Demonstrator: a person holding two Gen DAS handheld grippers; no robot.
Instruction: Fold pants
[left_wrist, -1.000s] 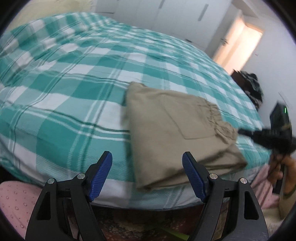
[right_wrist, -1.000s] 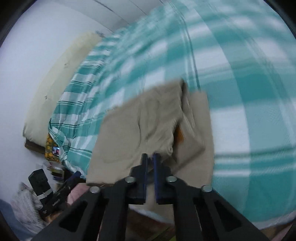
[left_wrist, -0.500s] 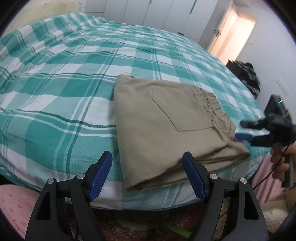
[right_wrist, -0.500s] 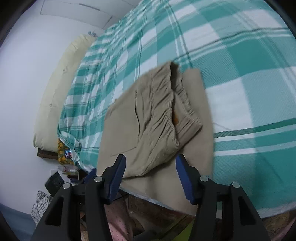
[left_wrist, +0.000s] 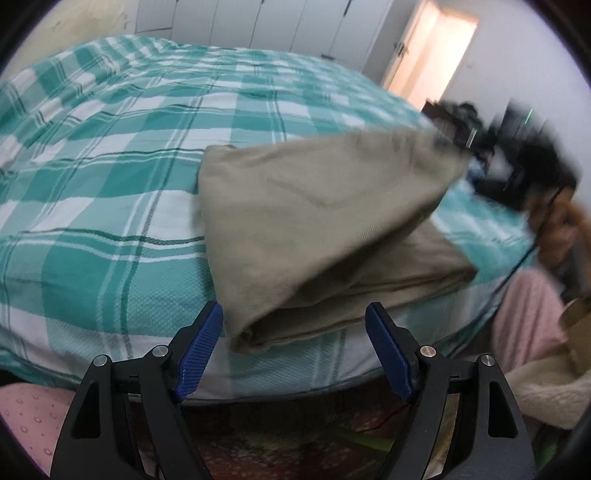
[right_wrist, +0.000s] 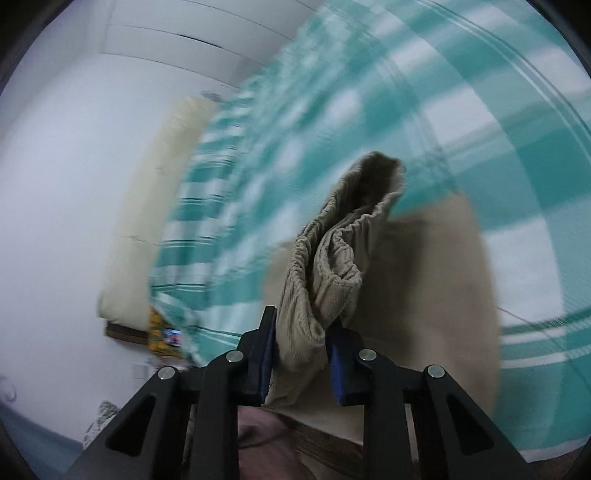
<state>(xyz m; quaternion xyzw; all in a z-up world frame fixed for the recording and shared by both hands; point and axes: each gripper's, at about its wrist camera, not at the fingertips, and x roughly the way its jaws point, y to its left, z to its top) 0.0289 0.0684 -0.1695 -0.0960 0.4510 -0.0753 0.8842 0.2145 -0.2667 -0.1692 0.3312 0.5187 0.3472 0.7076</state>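
Near the front edge of a bed covered by a teal-and-white checked bedspread (left_wrist: 110, 192) lie the khaki pants (left_wrist: 314, 229), folded into a thick stack whose lower layers rest flat on the cover. Their top layer is lifted at the far right corner into a slanted, blurred flap, rising toward the dark shape of the right gripper (left_wrist: 517, 162) seen across the bed in the left wrist view. From the right wrist view, the right gripper (right_wrist: 301, 363) has its blue-padded jaws pinched onto the gathered elastic waistband (right_wrist: 332, 258) of the pants, the fabric bunched between the pads and standing up above the rest of the garment (right_wrist: 424, 295). The left gripper (left_wrist: 295, 350) hangs just off the bed's near edge, in front of the folded stack, with its jaws spread wide and nothing between them; its pads touch neither the pants nor the cover. A cream headboard (right_wrist: 147, 221) lies beyond the bed, against a white wall (right_wrist: 66, 166).
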